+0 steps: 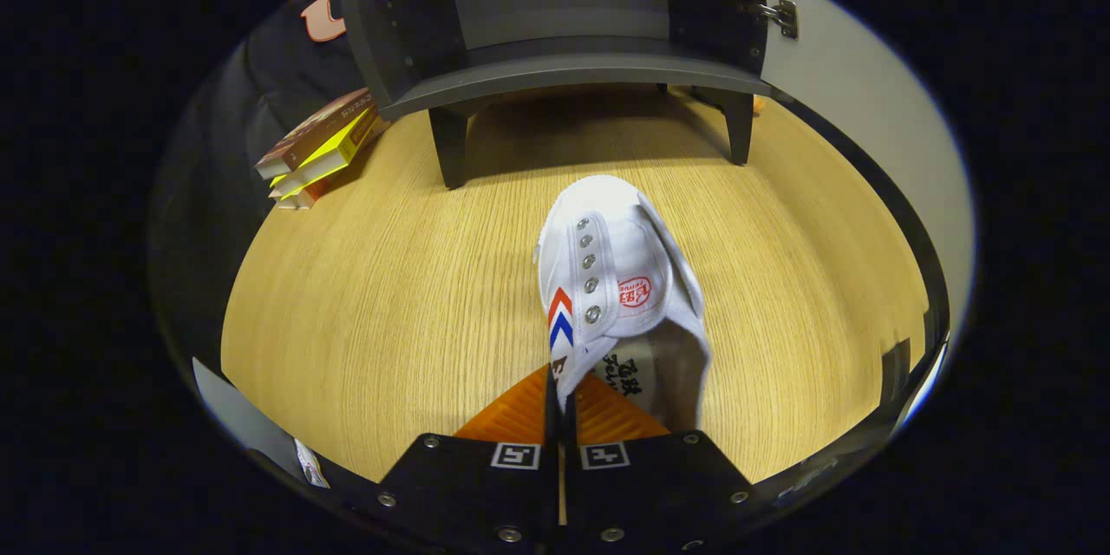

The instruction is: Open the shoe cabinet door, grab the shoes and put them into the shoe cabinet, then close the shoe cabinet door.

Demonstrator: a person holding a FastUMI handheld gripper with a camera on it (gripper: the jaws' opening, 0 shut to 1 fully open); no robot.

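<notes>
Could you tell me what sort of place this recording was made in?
Probably a staged booth, not a real hallway: a small dark shoe cabinet stands open on a wood-grain tabletop, with boxes beside it. The gripper is shut on the white shoe.

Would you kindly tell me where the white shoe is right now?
The white shoe hangs pinched by its collar in the gripper, above the wooden table, before the open cabinet.

We see white canvas shoe, toe toward cabinet, side wall pinched in closed jaws, red and blue chevrons there. Cabinet dark grey, on legs, door swung open, shelf bare.
</notes>
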